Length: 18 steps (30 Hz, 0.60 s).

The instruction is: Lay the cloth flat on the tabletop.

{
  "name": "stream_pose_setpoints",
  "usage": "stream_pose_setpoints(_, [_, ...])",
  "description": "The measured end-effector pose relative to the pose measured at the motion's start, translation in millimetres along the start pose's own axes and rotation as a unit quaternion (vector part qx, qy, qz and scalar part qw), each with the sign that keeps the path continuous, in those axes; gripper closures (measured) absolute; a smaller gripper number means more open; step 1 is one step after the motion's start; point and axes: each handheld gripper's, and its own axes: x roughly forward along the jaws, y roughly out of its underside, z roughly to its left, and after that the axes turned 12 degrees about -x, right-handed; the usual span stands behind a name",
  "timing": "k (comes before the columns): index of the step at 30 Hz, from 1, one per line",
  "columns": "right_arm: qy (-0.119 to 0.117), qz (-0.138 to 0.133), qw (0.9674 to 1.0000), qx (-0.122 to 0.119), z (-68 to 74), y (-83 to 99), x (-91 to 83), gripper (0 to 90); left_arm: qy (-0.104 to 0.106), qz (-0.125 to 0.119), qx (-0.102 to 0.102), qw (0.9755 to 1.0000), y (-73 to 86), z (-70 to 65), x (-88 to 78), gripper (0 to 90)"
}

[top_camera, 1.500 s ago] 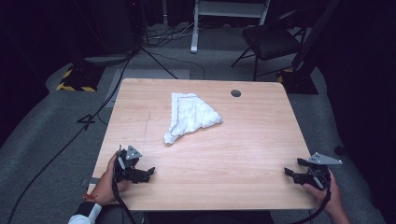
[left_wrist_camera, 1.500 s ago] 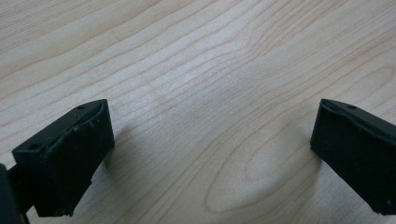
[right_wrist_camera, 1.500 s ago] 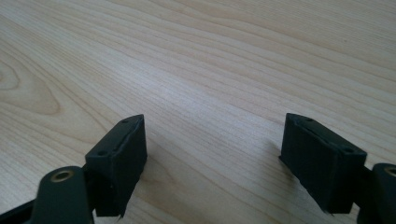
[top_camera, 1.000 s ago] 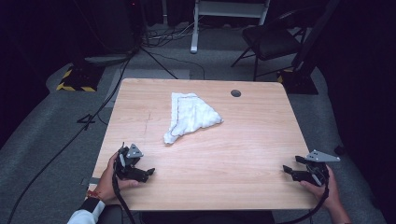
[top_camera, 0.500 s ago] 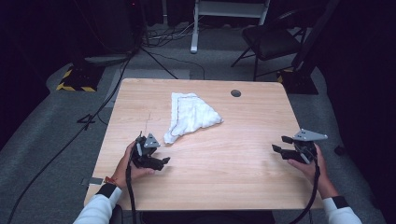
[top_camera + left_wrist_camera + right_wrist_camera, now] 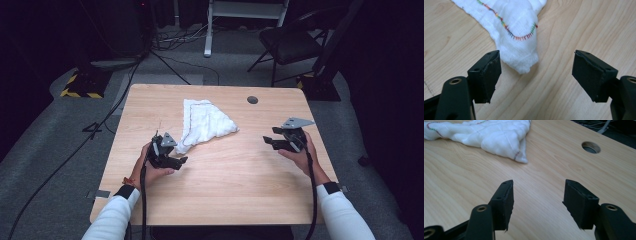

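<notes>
At the left, the left gripper (image 6: 170,159) is held just short of the near corner of the white cloth (image 6: 205,125), its jaws spread and just narrowing, nothing between them. The cloth lies crumpled mid-desk (image 6: 235,190), not yet grasped. At the right, the right gripper (image 6: 272,141) is aimed at the cloth's right corner, jaws likewise spread, just narrowing and empty; gripping and everything after is judged still to come.
</notes>
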Motion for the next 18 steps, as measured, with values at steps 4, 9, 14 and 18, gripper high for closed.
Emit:
stream_pose_setpoints(4, [-0.011,0.004,0.9999,-0.012,5.1,-16.4,26.5,41.7,-0.002,-0.004,-0.001,1.0,-3.4,2.2,5.0,24.1])
stream_pose_setpoints(9, [-0.016,0.025,0.9991,-0.029,12.8,-29.9,60.7,41.0,-0.002,0.009,0.004,0.9999,-2.7,2.6,11.3,27.0])
stream_pose_setpoints(14, [-0.014,0.037,0.9988,-0.03,14.8,-38.7,87.0,39.8,0.004,0.008,0.013,0.9999,-3.9,3.5,12.4,34.0])
stream_pose_setpoints(18, [-0.018,0.049,0.9981,-0.032,16.6,-42.3,103.4,39.4,0.007,0.007,0.02,0.9998,-5.4,4.1,14.9,40.9])
